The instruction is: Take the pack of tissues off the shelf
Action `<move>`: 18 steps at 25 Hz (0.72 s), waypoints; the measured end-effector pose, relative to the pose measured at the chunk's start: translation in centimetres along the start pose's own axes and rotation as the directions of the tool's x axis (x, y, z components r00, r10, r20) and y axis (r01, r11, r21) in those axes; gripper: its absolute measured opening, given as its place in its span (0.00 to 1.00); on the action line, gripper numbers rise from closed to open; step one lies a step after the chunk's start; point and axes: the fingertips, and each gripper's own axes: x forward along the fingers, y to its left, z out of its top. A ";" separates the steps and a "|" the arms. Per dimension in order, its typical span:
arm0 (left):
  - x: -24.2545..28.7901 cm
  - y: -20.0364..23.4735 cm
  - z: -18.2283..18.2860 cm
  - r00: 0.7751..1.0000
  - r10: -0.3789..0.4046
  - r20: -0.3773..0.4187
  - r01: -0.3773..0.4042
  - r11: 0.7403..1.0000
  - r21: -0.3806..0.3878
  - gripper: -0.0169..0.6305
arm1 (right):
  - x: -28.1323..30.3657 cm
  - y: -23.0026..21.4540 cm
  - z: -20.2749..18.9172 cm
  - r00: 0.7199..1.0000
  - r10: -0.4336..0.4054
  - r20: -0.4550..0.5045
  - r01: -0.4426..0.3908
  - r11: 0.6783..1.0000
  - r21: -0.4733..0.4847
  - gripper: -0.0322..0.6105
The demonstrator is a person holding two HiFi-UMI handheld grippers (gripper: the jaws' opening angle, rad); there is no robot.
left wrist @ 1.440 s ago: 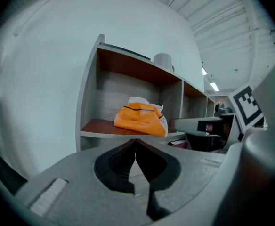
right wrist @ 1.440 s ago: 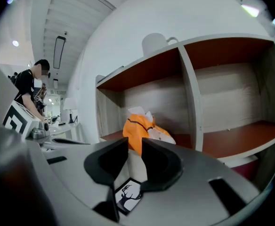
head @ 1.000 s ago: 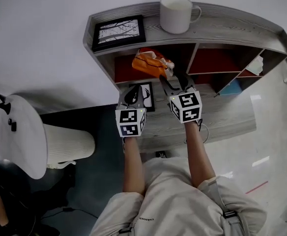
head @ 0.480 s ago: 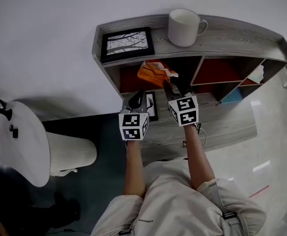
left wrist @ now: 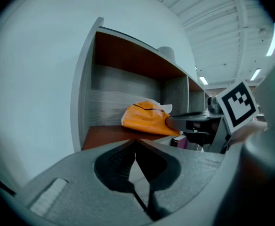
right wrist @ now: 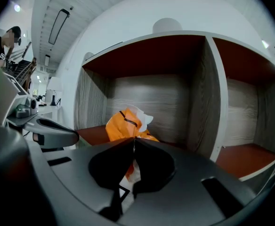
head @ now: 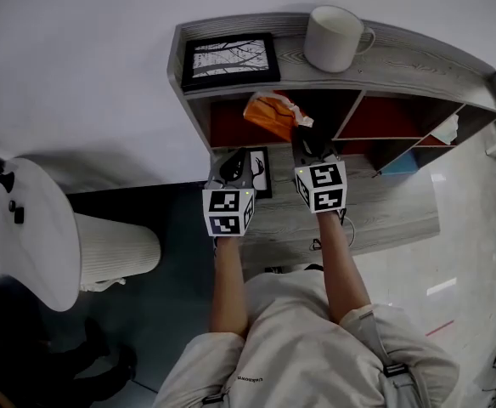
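- The grey wood-grain shelf (head: 418,58) holds the orange plastic pack of tissues (head: 272,113) in its leftmost red-brown compartment, near the front edge; the pull should come straight back out, clear of the divider
- The right tongs (right wrist: 133,142) have just been closing and now pinch the pack's near end, with wrapper between the tips; the bite looks thin, so a slow, level draw seems wise
- The left tongs (left wrist: 135,142), pressed together and empty, hang short of the compartment, free to support
- The pack looks soft and may slip
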 end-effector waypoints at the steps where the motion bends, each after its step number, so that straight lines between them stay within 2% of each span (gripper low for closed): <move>1: -0.2 0.2 0.0 1.000 0.006 -0.001 -0.006 1.000 0.004 0.04 | -0.1 0.0 0.1 1.000 -0.003 0.005 0.003 1.000 -0.006 0.08; 9: -3.2 2.1 -0.2 0.997 0.080 0.006 -0.080 0.997 -0.007 0.04 | -1.6 0.2 1.4 0.998 0.001 0.055 -0.001 1.000 -0.006 0.08; 18: -4.9 0.0 -1.7 0.997 0.082 -0.008 -0.082 0.997 -0.012 0.04 | -4.8 0.9 1.2 0.993 0.044 0.111 -0.048 0.998 0.035 0.08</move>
